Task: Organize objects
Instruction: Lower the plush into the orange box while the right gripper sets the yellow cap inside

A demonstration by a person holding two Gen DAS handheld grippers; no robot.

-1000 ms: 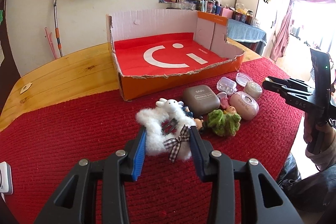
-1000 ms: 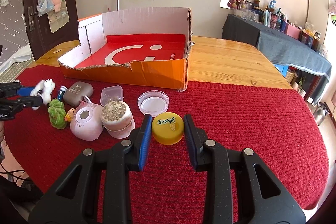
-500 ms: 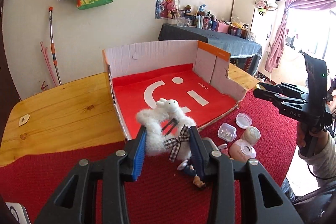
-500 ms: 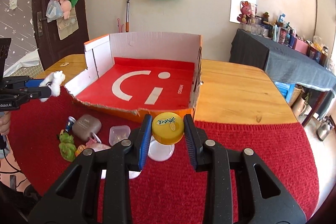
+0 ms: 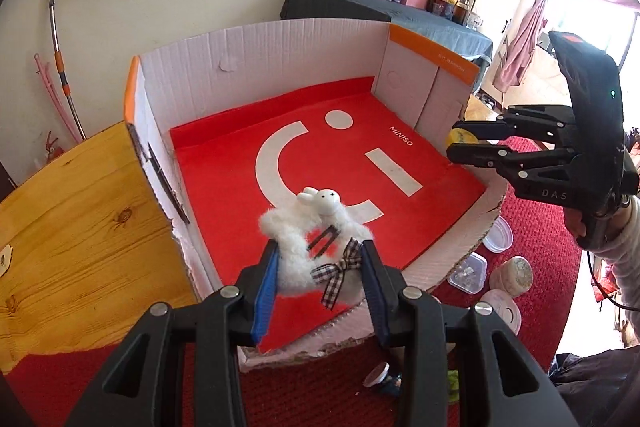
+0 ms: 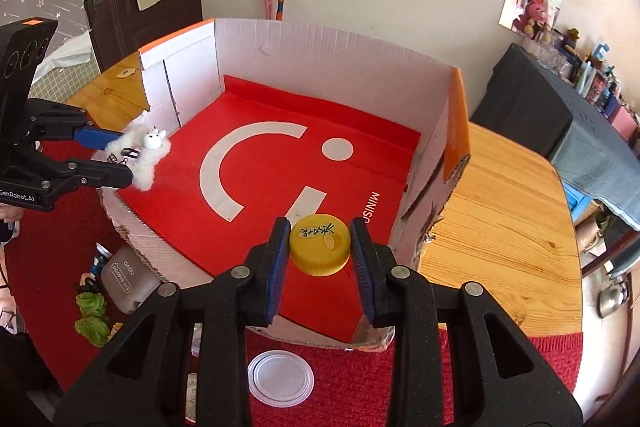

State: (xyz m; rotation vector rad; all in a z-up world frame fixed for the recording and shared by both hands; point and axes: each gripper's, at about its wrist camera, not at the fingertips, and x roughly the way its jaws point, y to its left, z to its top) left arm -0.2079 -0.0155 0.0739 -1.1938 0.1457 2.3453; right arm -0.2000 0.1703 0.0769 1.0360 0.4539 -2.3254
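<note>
My left gripper [image 5: 320, 267] is shut on a white fluffy alpaca toy [image 5: 316, 227] with a plaid bow, held above the front left of the open cardboard box [image 5: 256, 51] with its red floor. The toy also shows in the right wrist view [image 6: 146, 147]. My right gripper [image 6: 320, 247] is shut on a yellow round tin [image 6: 319, 243], held above the front right part of the box [image 6: 328, 47]. The right gripper also shows in the left wrist view [image 5: 460, 143] over the box's right edge.
On the red mat [image 6: 360, 391] in front of the box lie a clear round lid [image 6: 280, 379], a grey case [image 6: 126, 273], a green toy [image 6: 92, 319], a clear small box [image 5: 468, 273] and pink round containers [image 5: 516, 271]. Bare wooden table [image 6: 500, 227] lies to the right.
Both grippers have lifted their objects off the mat and moved forward over the box. The alpaca toy and the yellow tin now hang above the red floor.
</note>
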